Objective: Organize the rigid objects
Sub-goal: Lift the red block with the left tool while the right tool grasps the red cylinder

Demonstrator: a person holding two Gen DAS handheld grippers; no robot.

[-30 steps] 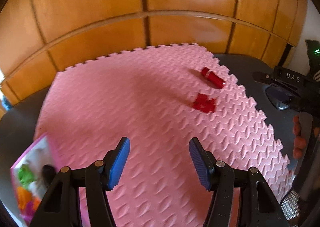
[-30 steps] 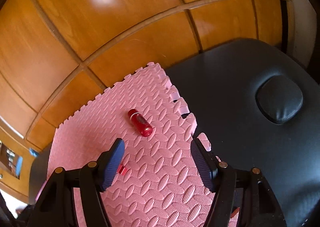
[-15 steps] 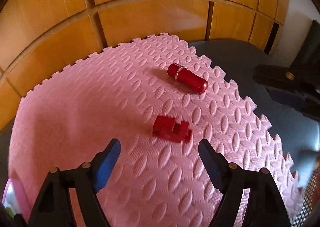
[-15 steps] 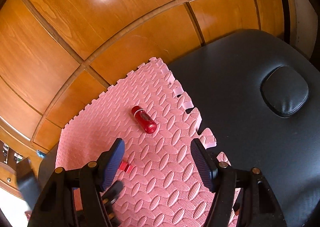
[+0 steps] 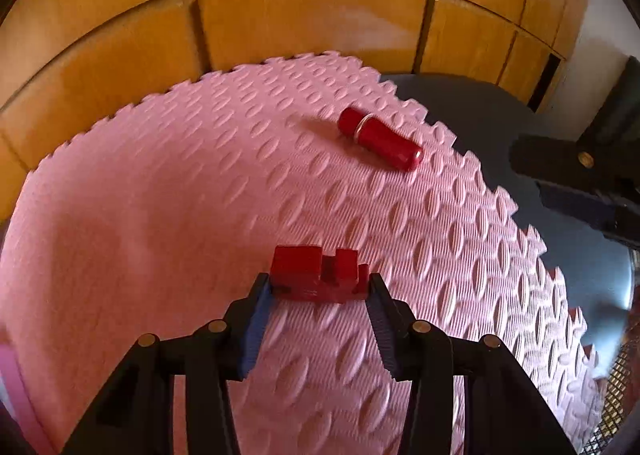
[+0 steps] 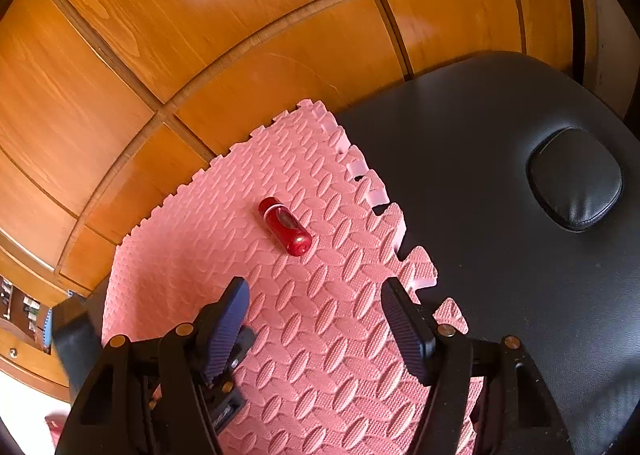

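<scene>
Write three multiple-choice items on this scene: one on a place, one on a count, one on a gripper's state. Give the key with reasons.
1. Where does the red block sit?
A. On the black padded surface
B. Between the left gripper's fingers, on the pink foam mat
C. On top of the red cylinder

2. How many red objects lie on the mat in the left wrist view?
A. Two
B. Four
C. None

3. How is the right gripper?
A. Shut on the cylinder
B. Shut on the block
C. Open, holding nothing

Key: 1 B, both fingers flank the block on the mat. 2 A, the block and the red cylinder. 3 C, its fingers stand wide apart, short of the cylinder.
</scene>
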